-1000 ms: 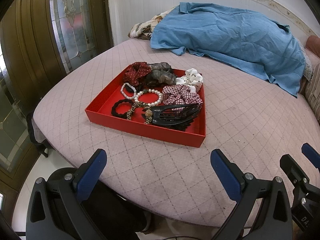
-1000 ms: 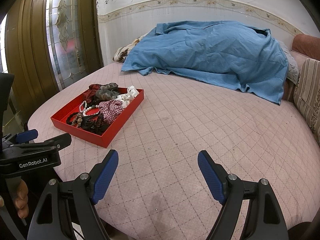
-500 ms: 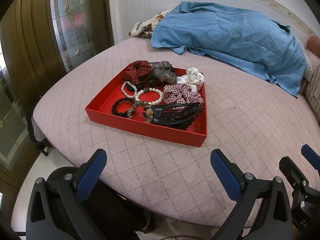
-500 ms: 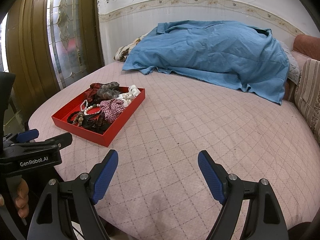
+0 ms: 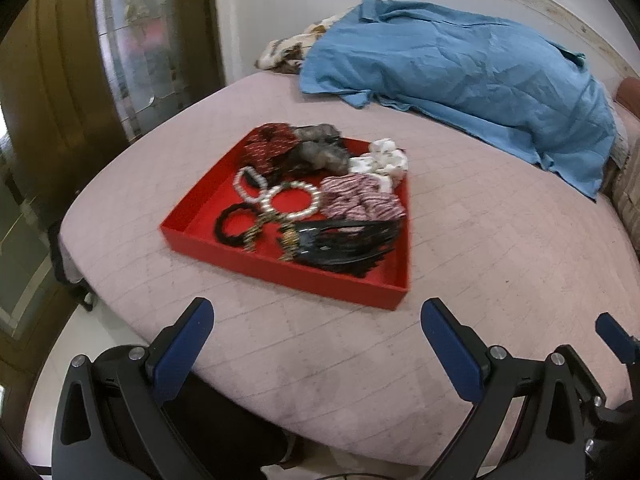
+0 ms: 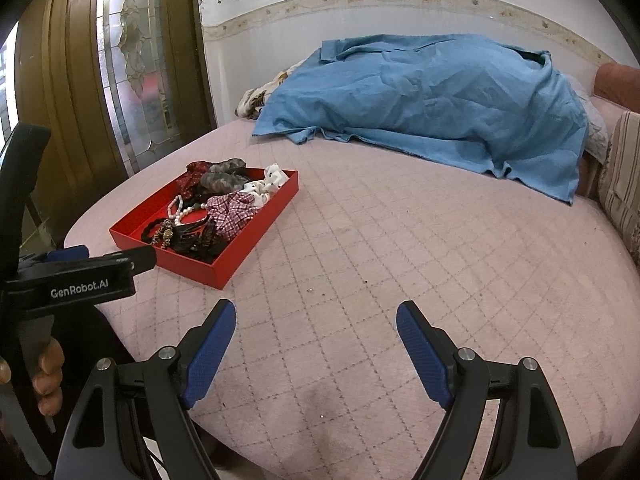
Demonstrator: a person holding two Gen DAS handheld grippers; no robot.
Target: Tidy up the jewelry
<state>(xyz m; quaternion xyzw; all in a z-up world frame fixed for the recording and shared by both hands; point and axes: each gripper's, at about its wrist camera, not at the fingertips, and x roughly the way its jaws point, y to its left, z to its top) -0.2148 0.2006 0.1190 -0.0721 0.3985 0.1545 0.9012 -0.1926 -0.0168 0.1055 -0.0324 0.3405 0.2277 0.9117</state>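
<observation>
A red tray (image 5: 280, 272) (image 6: 240, 252) lies on the pink quilted bed. It holds pearl bracelets (image 5: 294, 200), a black hair tie (image 5: 232, 226), a black claw clip (image 5: 344, 240), a plaid scrunchie (image 5: 360, 200), a white scrunchie (image 5: 380, 160) and dark red and grey scrunchies (image 5: 296, 148). My left gripper (image 5: 316, 340) is open and empty, just short of the tray's near edge. My right gripper (image 6: 316, 344) is open and empty over bare bed, to the right of the tray. The left gripper's body (image 6: 80, 280) shows at the left of the right wrist view.
A blue sheet (image 6: 432, 100) covers a heap at the head of the bed. A wooden door with patterned glass (image 6: 132, 72) stands to the left. Striped cushions (image 6: 620, 176) lie at the right edge. The bed's rounded edge (image 5: 240, 400) drops off below the grippers.
Both grippers have moved forward a little toward the tray and bed; the tray looks slightly larger and closer. Both stay open and empty.
</observation>
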